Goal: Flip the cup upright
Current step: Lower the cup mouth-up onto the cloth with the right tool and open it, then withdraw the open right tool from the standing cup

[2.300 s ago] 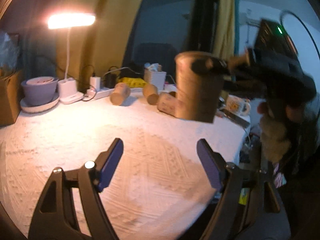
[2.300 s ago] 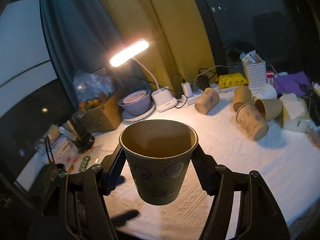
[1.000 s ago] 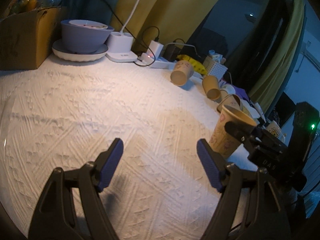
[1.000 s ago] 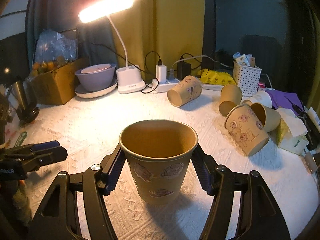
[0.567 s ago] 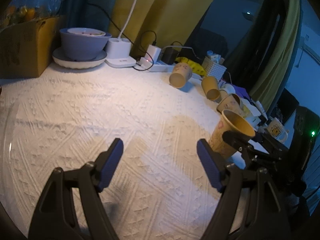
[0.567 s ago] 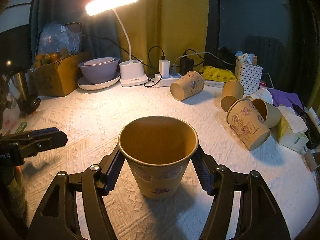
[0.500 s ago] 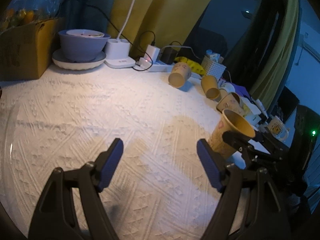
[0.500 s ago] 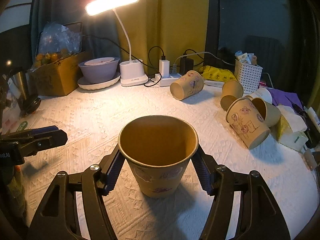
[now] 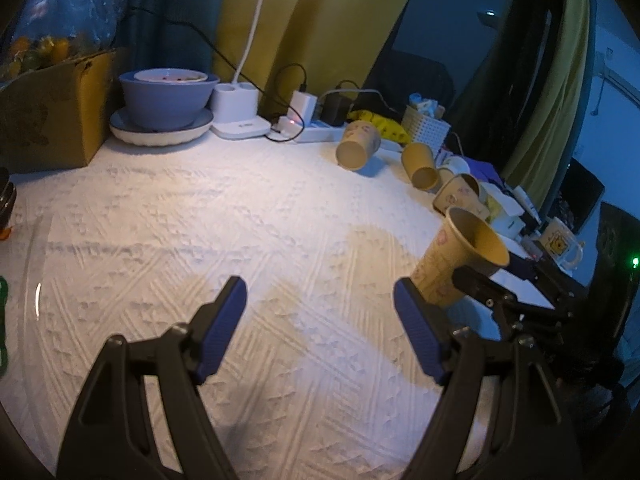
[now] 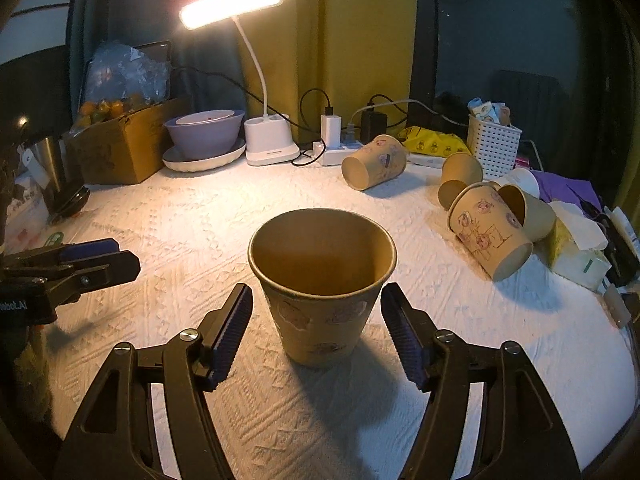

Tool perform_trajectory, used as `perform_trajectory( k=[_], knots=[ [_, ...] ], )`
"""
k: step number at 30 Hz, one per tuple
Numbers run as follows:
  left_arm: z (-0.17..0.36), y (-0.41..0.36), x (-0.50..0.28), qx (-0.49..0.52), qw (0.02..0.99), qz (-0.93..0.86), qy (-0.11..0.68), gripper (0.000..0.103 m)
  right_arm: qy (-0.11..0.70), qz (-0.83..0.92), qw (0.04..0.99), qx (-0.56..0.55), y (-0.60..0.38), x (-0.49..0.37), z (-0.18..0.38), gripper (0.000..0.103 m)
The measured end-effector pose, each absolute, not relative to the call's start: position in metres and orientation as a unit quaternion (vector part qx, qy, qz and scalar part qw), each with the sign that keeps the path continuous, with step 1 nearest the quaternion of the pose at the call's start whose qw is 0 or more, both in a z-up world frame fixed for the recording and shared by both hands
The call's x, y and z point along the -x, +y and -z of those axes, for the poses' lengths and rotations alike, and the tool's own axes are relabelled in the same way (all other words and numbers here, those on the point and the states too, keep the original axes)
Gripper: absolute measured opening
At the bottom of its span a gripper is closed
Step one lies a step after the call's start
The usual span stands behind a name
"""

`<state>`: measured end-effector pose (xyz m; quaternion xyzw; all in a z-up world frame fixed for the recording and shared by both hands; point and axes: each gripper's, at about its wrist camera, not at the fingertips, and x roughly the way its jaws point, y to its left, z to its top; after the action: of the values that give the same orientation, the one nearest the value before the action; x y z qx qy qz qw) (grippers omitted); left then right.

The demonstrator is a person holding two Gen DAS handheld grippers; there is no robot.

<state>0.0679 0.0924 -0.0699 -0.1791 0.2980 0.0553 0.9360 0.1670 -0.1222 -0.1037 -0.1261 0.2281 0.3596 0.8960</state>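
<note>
Nearest me, my right gripper point(image 10: 316, 330) has its pads spread to either side of the paper cup point(image 10: 322, 280), with a visible gap on both sides, so nothing pinches it. The cup stands upright, mouth up, on the white textured cloth point(image 10: 192, 220), which I judge means the flip is done and only backing away remains. To the left, my left gripper point(image 9: 320, 328) hangs spread and empty over bare cloth, kept clear of the work. Farther right, four more cups point(image 10: 374, 162) lie tipped over, and the desk lamp point(image 10: 232, 4) lights everything from the back edge.
</note>
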Motion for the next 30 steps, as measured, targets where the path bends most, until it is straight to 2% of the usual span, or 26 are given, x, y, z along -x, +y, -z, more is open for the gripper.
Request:
perform_trajectory(
  k=[30],
  knots=[
    [0.019,0.044,-0.034,0.133,0.964,-0.011,0.229,0.077,0.202,-0.341,0.912,0.103,-0.172,-0.113,0.068,0.076]
  ],
)
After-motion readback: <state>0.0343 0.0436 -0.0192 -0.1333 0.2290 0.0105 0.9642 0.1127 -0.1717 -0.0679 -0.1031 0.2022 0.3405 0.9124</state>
